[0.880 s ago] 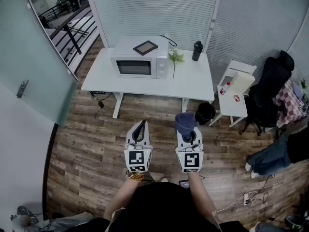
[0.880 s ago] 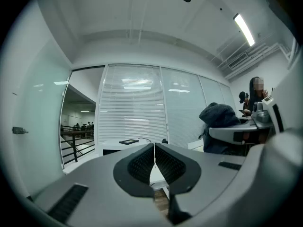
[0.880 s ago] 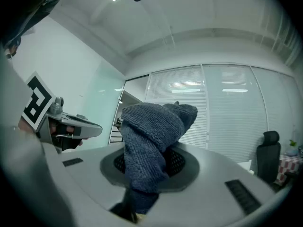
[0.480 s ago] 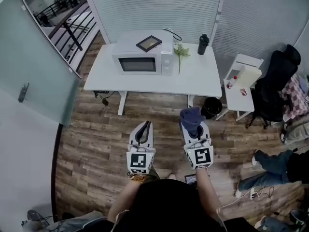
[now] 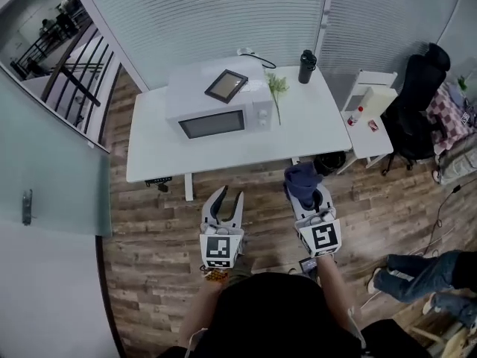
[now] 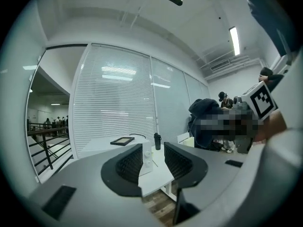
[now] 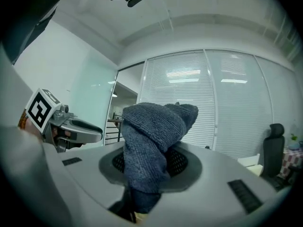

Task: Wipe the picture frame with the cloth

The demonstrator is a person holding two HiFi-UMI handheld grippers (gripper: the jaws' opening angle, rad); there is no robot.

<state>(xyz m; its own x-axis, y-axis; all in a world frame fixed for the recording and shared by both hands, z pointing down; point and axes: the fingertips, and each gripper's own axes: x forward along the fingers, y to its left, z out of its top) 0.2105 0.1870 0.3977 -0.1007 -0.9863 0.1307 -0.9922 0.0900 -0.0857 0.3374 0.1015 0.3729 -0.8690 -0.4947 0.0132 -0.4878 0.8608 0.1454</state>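
Wood-plank floor [image 5: 149,222] under a white table [image 5: 156,155] set against a wall of pale slatted blinds; glass door panel at the left edge of the head view.

Picture frame [image 5: 226,85] – small, rectangular, with a dark border around a grey inner panel – lying flat on top of the white microwave [image 5: 216,118], turned at a slant to the oven's edges. Visible again in the left gripper view [image 6: 122,141] as a thin dark slab, well beyond the jaws. Untouched by either gripper and well apart from both.

On the same table, beside the microwave: a green sprig [image 5: 275,89] and a black bottle [image 5: 305,66].

Left gripper [image 5: 229,194], held over the floor in front of the table: jaws spread, with only the distant table showing in the gap [image 6: 153,157] between the ribbed pads.

Right gripper [image 5: 305,192]: jaws pinched on the cloth [image 5: 302,177], a dark blue-grey ribbed knit. Bunched into a lump above the pads [image 7: 154,131], folded over and covering most of the jaw opening, its lower end tucked down between the pads.

To the right: a small white side table [image 5: 369,114], a black office chair [image 5: 417,88], a black bin [image 5: 328,162], and the legs of a seated person [image 5: 417,271].
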